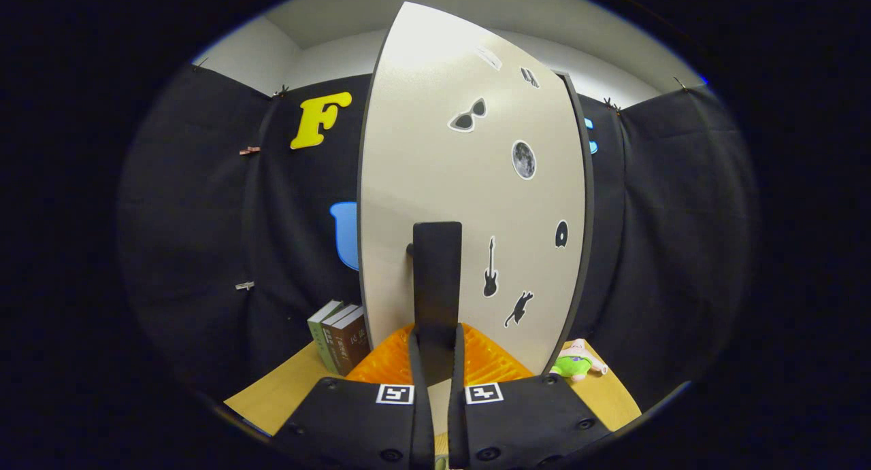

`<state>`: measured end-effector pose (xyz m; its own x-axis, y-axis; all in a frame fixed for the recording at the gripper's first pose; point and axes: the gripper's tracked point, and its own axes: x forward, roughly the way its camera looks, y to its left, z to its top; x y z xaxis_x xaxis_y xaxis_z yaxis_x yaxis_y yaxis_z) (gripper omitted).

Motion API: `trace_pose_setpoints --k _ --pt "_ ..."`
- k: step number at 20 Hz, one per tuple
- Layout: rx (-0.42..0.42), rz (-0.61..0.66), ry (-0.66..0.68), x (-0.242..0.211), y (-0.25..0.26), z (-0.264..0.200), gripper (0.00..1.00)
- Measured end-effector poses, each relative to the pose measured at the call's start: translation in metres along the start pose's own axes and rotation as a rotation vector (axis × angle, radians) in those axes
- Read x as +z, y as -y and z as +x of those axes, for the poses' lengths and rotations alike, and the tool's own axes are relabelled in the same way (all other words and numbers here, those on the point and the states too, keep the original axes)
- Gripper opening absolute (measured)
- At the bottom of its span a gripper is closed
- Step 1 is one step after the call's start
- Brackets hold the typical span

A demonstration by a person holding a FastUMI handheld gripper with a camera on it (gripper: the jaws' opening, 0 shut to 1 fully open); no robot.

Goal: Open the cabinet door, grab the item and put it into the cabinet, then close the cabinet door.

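A pale cabinet door (469, 205) with several dark stickers stands straight ahead of me, very close. Its black vertical handle (436, 273) runs down between my two fingers, and my gripper (436, 347) is shut on it, both fingers (414, 361) pressing its sides. A small plush toy (575, 364), green and pink, lies on the wooden table (286, 395) to the right of the door, beyond my right finger. The cabinet's inside is hidden behind the door.
Three books (340, 341) stand upright on the table left of the door. Black cloth walls (204, 239) close in the booth on both sides and behind. The table's near edge runs just under my fingers.
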<state>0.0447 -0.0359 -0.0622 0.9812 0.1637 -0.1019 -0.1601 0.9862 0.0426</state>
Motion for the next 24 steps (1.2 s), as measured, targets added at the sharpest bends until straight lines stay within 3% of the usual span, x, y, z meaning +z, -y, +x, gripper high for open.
trace_pose_setpoints --k 6,10,13,18,24 --pt "0.122 0.011 0.013 -0.001 0.038 -0.037 0.13" --pt "0.14 0.015 0.024 -0.001 0.067 -0.053 0.12" --pt "0.112 0.004 0.042 -0.002 0.096 -0.064 0.12" --pt "-0.006 -0.005 0.037 -0.001 0.154 -0.077 0.11" --pt "-0.069 0.007 0.003 -0.011 0.204 -0.088 0.1"
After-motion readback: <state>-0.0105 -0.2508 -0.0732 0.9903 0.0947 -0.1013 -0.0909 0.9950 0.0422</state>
